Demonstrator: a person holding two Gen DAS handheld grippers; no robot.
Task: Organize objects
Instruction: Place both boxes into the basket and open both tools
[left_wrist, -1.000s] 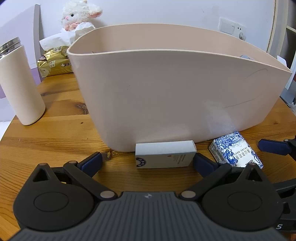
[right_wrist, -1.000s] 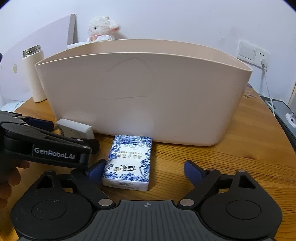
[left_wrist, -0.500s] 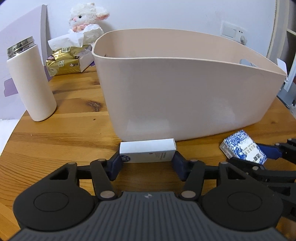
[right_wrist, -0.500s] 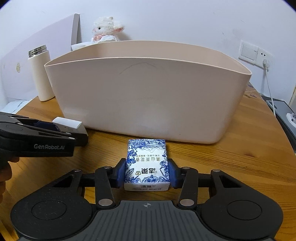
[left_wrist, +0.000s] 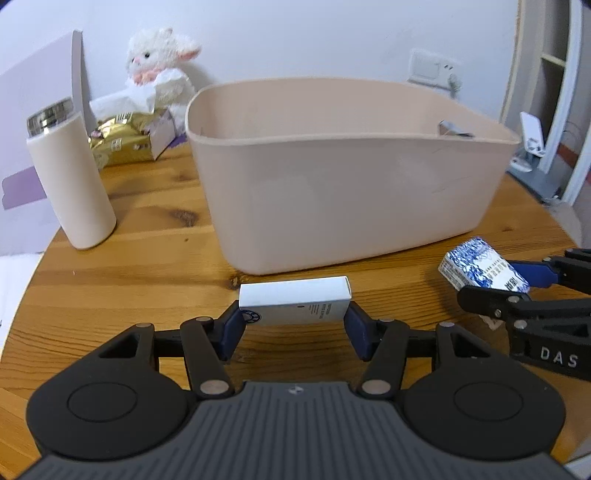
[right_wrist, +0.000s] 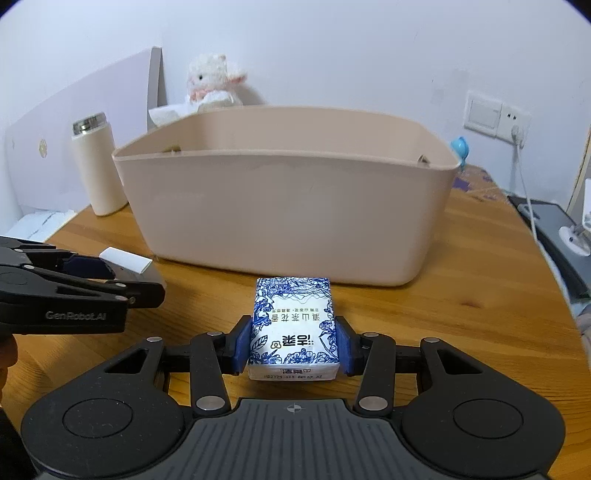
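White box (left_wrist: 293, 301) clamped by its ends in the left gripper (left_wrist: 293, 325), lifted just above the wooden table (left_wrist: 129, 266). Blue-and-white tissue pack (right_wrist: 293, 325) clenched by its sides in the right gripper (right_wrist: 293, 347), likewise raised off the wood, the two well apart. Both picked, neither yet stowed; judged about halfway, carry and drop left. Farther off, beige bin (right_wrist: 288, 218) standing open, near wall facing both loads; contents mostly hidden, only small bits glimpsed at the rim, unidentifiable. Beyond, cream flask (left_wrist: 70, 181), plush lamb (left_wrist: 159, 70).
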